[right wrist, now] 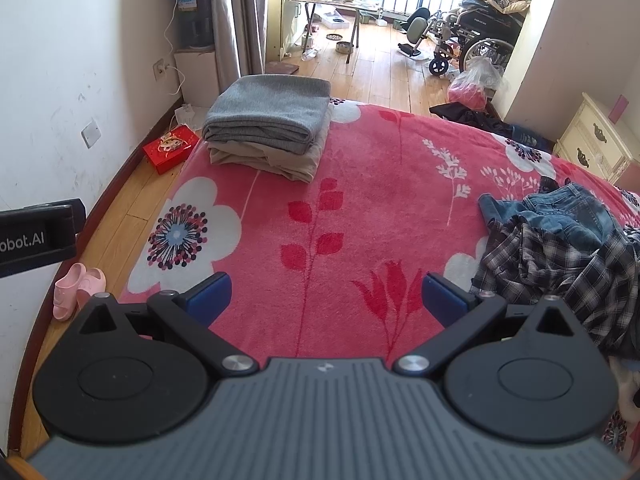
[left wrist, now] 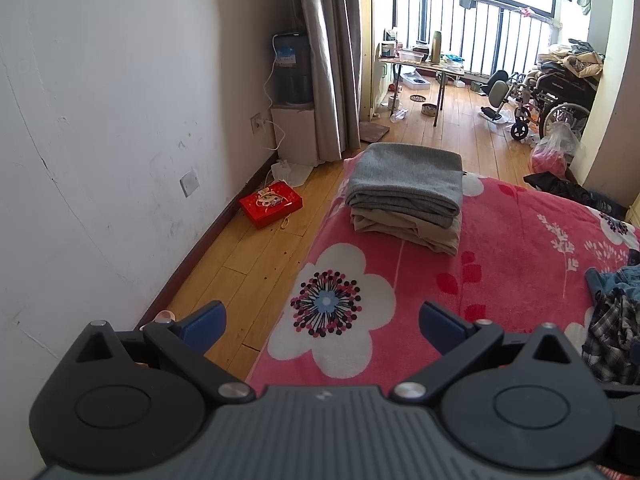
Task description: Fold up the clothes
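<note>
Hovering over the bed (right wrist: 360, 168) with jaws spread wide and nothing held, the left gripper (left wrist: 322, 322) and right gripper (right wrist: 326, 294) face a folded stack (right wrist: 268, 128) at the far corner, while the unfolded heap, a plaid shirt (right wrist: 560, 268) tangled with jeans (right wrist: 568, 208), lies on the right side. Both are soft and limp, the denim likely heavier and stiffer, so a collar, hem or waistband edge looks the surest hold. Bare blanket between heap and stack gives room to spread, but the bed's left edge drops to the floor (right wrist: 120, 216).
</note>
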Available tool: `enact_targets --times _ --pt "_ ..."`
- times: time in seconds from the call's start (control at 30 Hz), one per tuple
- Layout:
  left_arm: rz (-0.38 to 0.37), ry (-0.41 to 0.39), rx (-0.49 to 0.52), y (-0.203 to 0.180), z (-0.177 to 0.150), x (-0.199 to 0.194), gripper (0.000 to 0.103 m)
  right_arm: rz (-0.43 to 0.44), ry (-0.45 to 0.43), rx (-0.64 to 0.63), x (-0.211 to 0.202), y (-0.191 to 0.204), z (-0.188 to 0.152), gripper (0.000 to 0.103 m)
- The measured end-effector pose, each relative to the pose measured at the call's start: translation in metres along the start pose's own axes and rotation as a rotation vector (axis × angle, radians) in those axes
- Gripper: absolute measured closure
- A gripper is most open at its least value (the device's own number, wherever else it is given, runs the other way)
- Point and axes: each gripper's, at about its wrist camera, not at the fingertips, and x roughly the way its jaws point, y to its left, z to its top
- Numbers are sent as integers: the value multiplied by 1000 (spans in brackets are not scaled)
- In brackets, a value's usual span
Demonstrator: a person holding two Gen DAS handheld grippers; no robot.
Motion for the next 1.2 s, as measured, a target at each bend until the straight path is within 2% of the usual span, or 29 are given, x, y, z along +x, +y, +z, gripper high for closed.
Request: enact_targets --times 1.2 --pt "2 8 0 1 -1 3 0 -1 5 0 2 2 1 1"
